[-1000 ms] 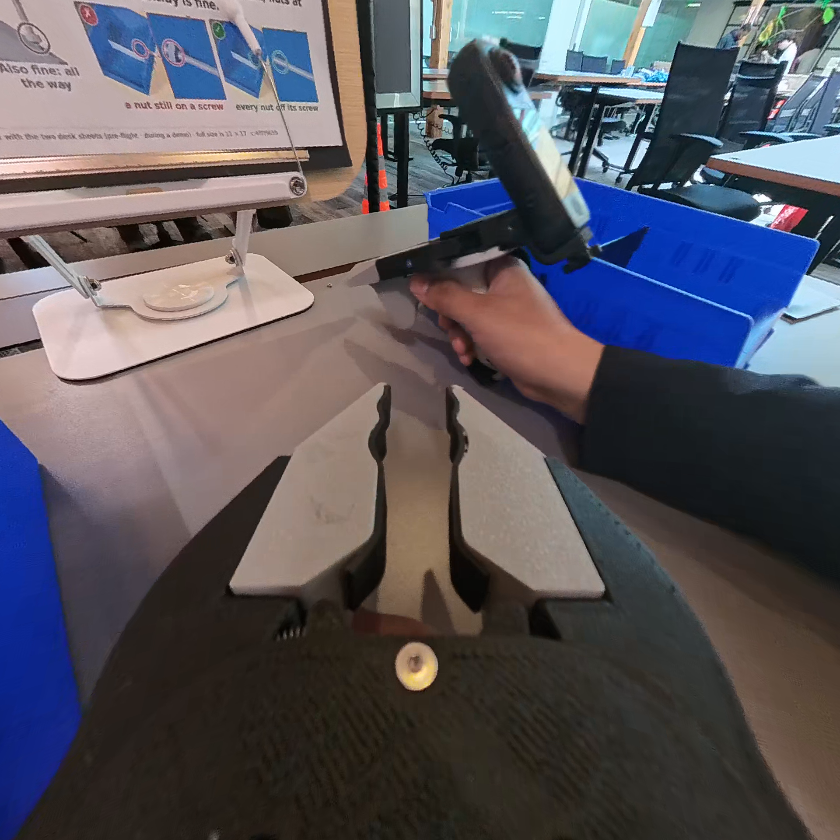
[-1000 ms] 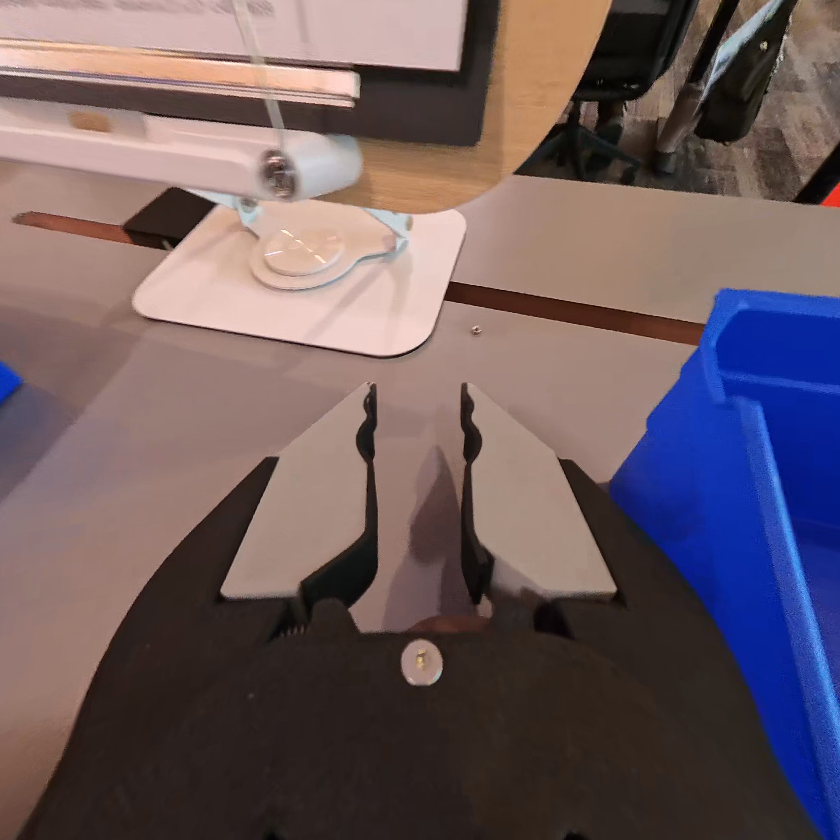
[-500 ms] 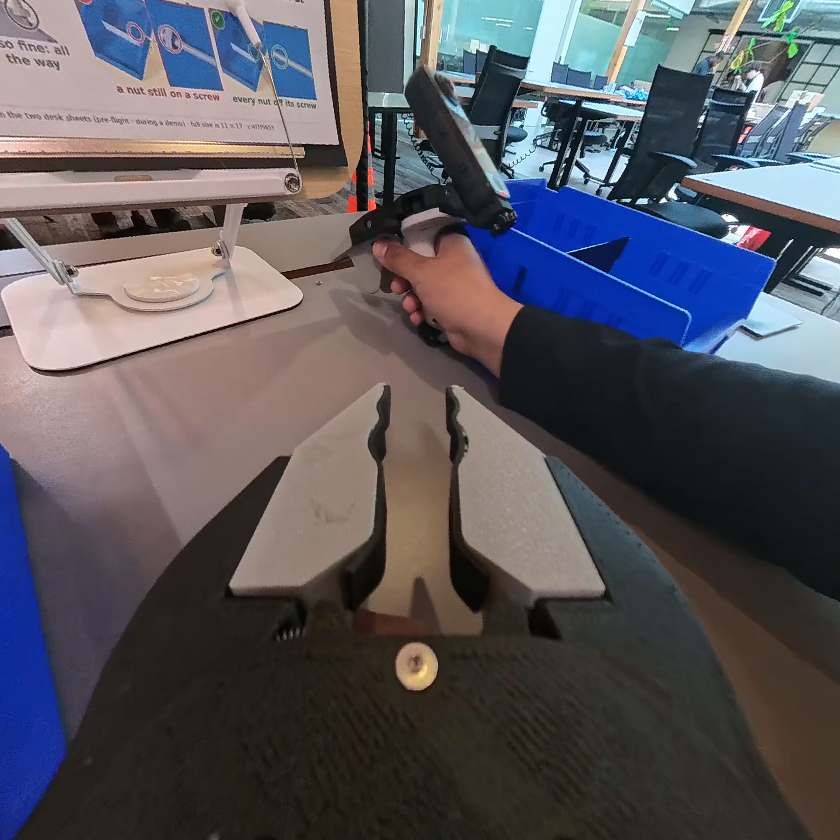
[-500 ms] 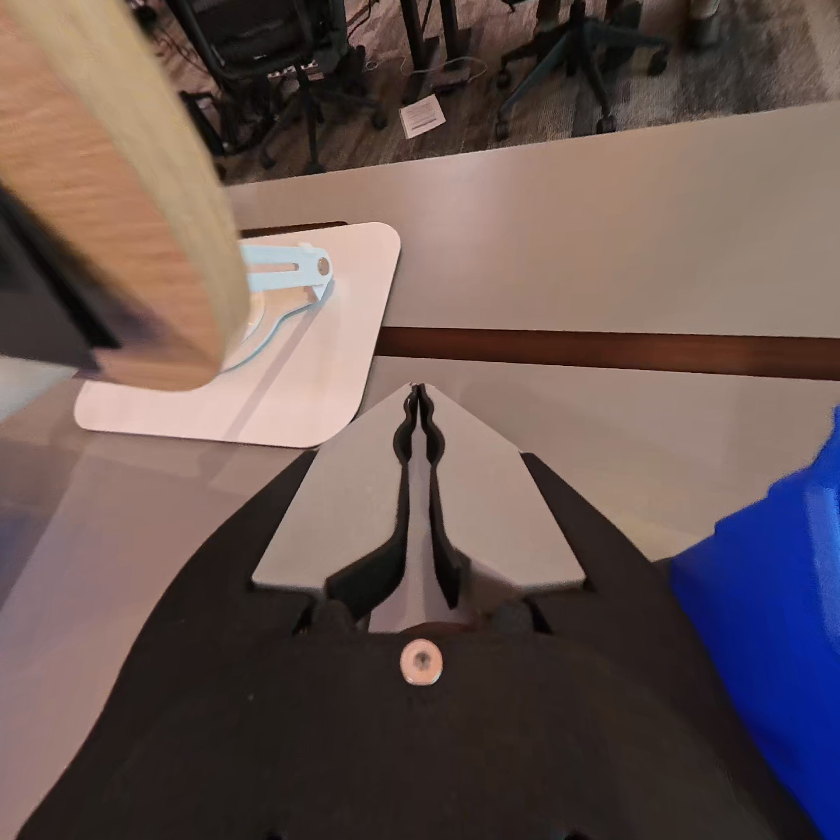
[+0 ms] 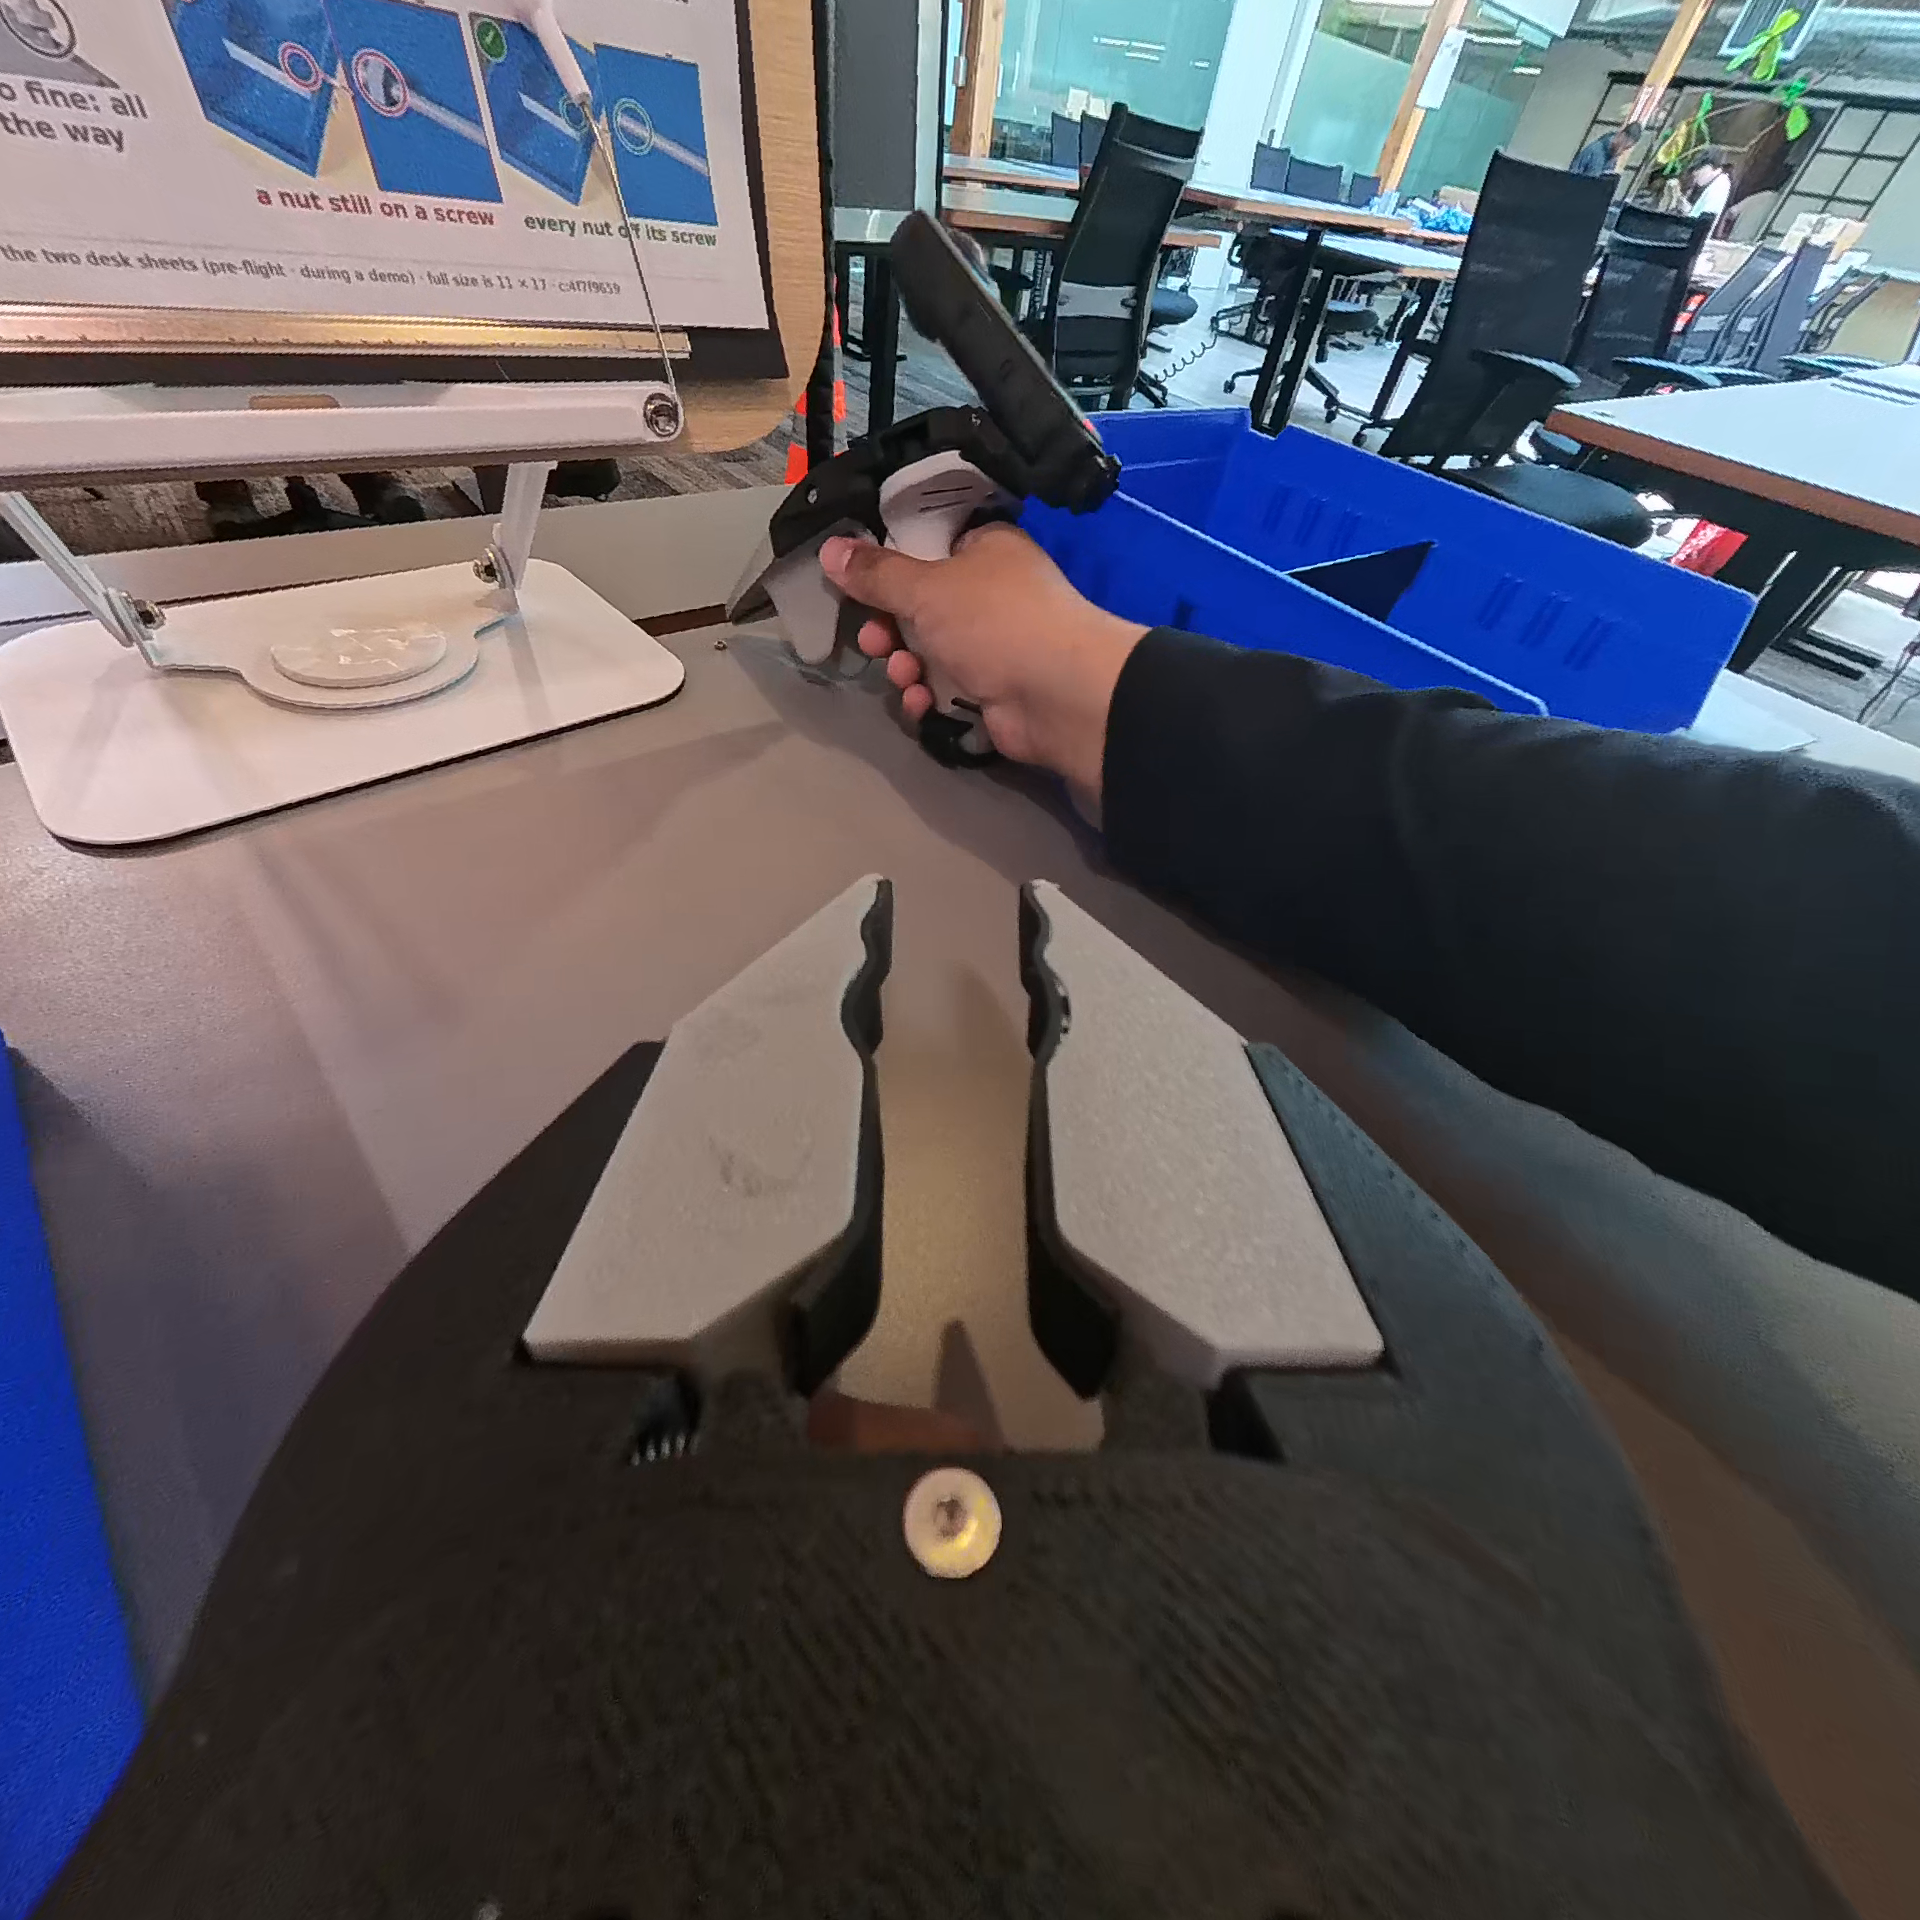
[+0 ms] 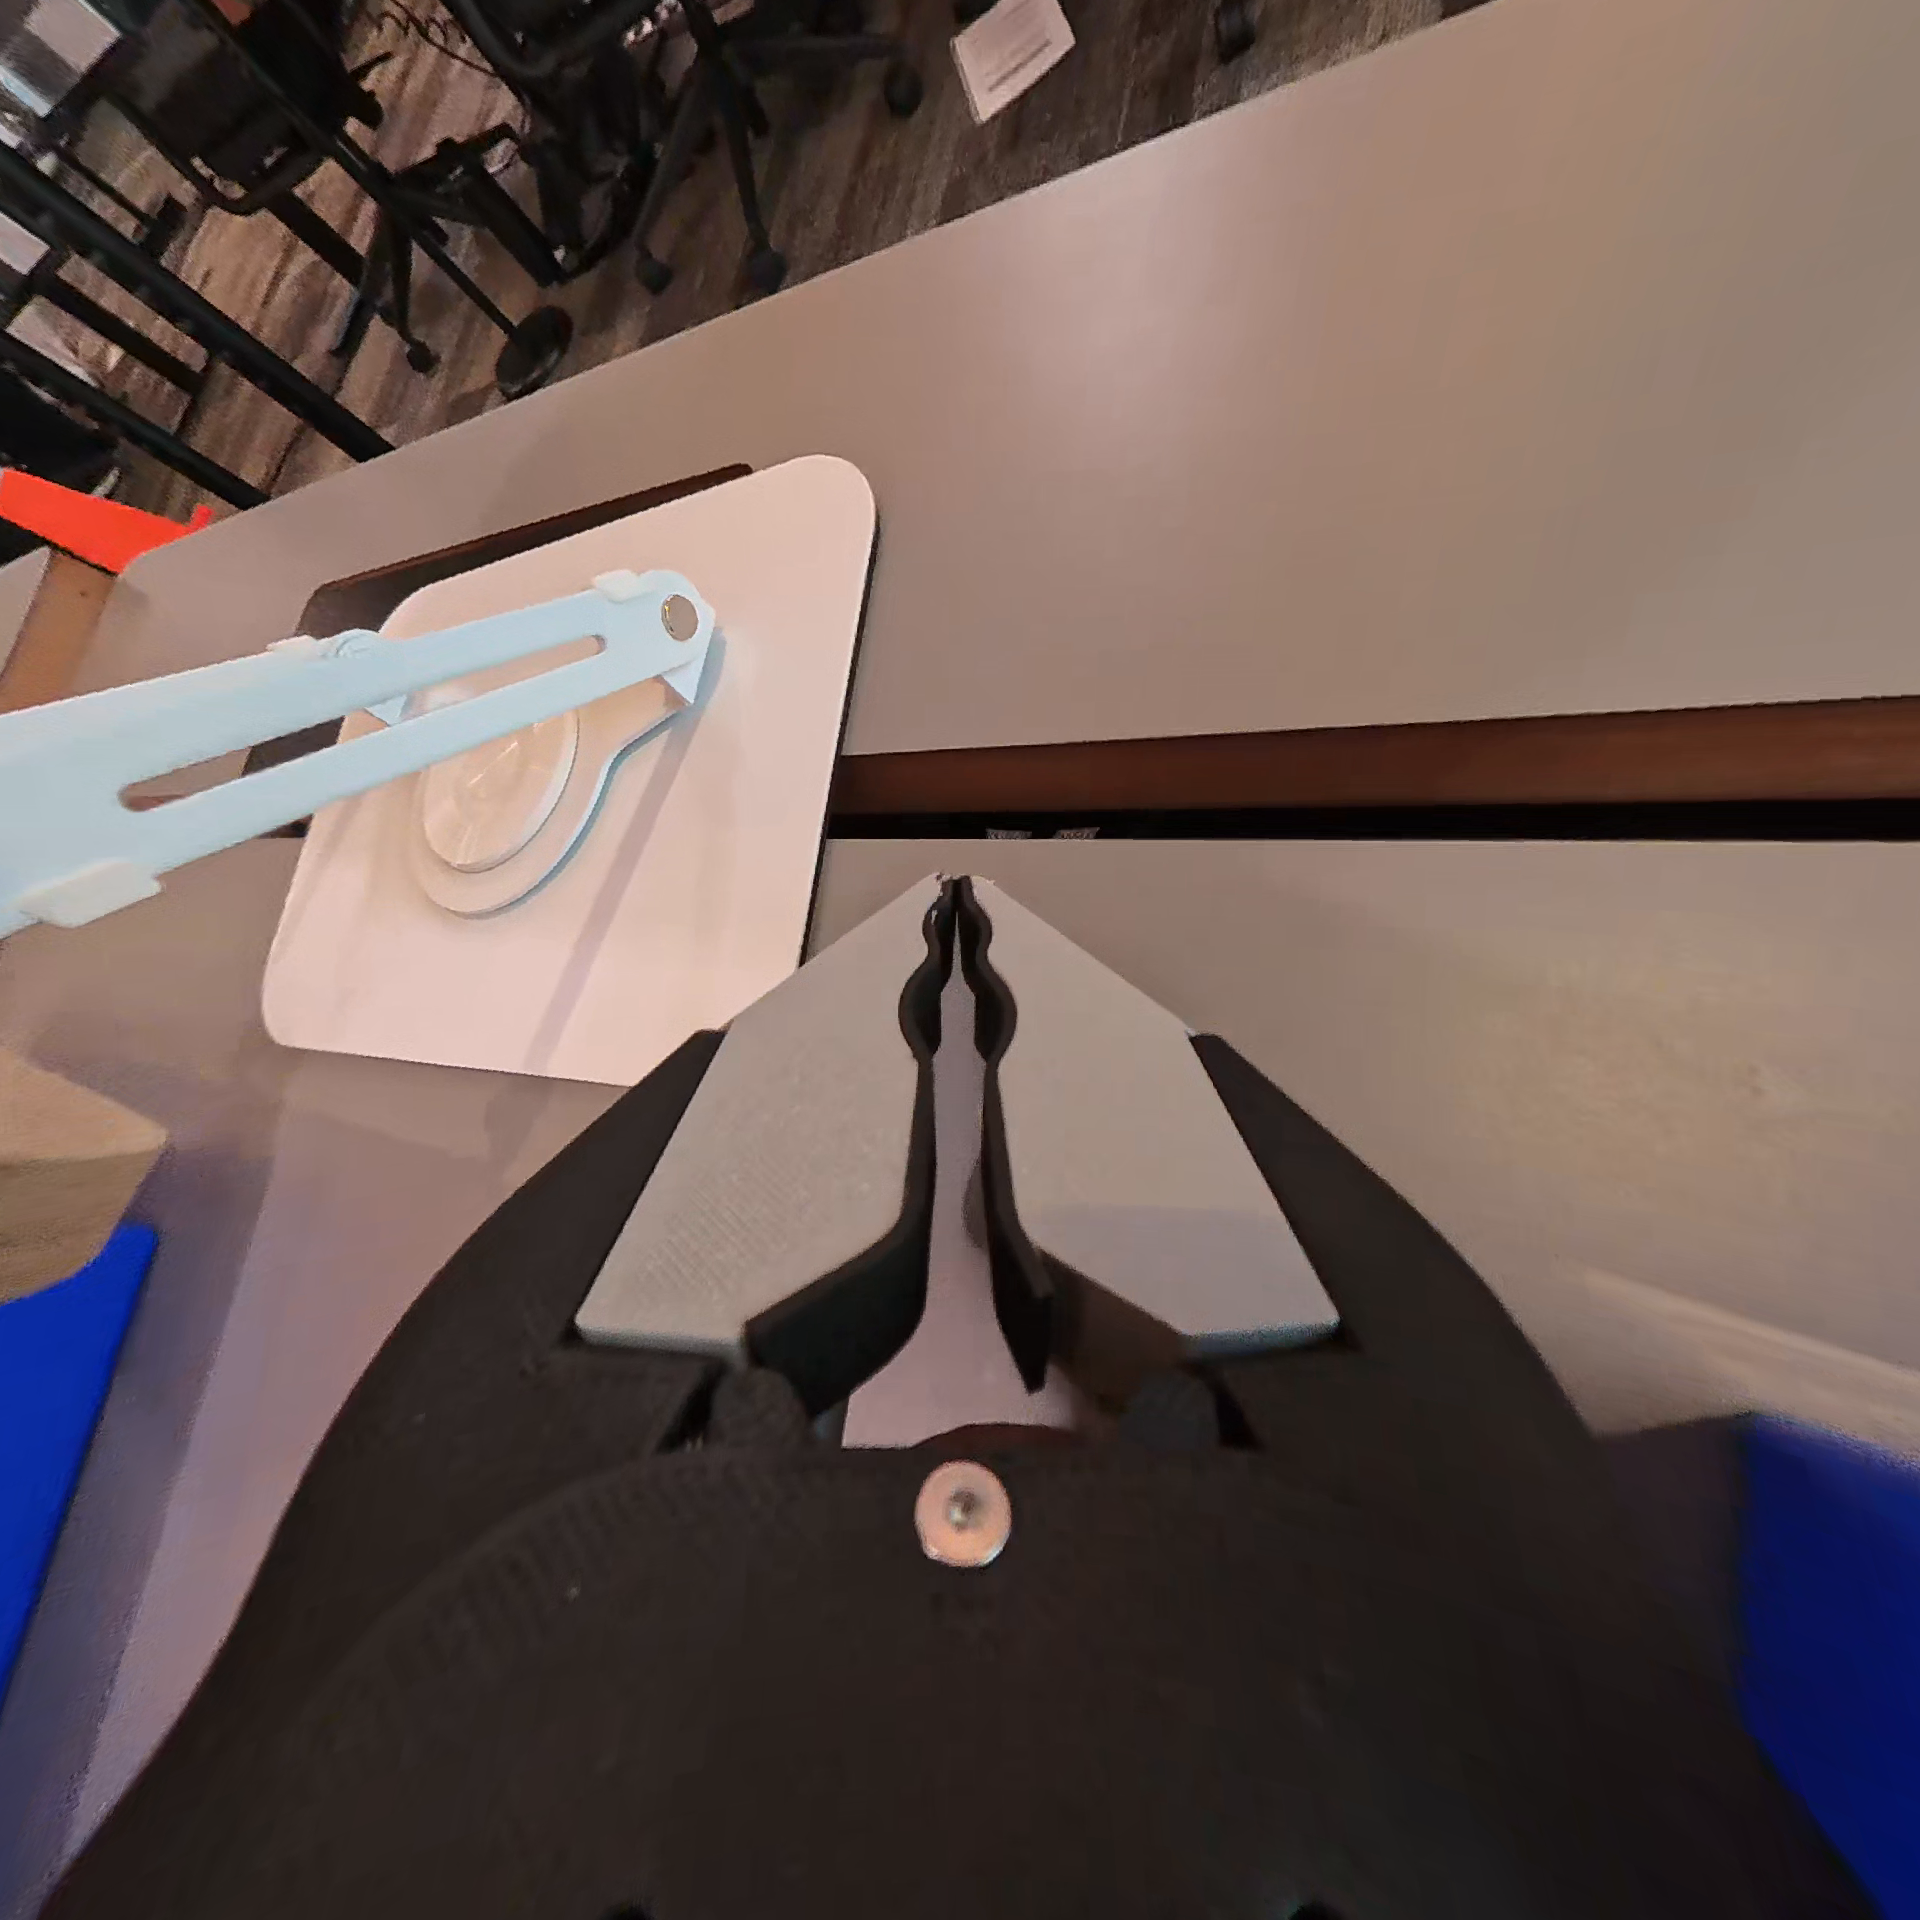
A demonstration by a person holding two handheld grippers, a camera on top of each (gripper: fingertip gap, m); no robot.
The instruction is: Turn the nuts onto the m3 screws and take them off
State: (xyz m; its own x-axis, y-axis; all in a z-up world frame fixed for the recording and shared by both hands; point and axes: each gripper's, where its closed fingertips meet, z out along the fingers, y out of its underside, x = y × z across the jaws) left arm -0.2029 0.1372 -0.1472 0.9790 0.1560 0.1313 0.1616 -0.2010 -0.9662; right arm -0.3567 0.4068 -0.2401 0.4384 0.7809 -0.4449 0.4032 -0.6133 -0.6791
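A tiny metal nut (image 5: 720,644) lies on the grey table (image 5: 416,987) beside the white stand base. My right gripper (image 5: 734,619), held in a hand, is tilted down with its tips just above the nut. In the right wrist view the right gripper (image 6: 954,883) is shut, jaws together, and a small bright speck, the nut (image 6: 943,877), sits right at its tips; I cannot tell if they touch. My left gripper (image 5: 954,904) is open and empty, low over the table nearer the front. No screw is in view.
A white stand base (image 5: 343,686) with a slotted arm (image 6: 343,686) holds an instruction board at the back left. A blue bin (image 5: 1351,582) stands at the right. Another blue piece (image 5: 42,1455) is at the left edge. A dark seam (image 6: 1351,764) divides the tables. My right fingertips sit around 30 cm from my left ones.
The right gripper closed, then moved forward and tipped down until its tips came to the nut by the stand base. The left gripper stayed open and drew back slightly.
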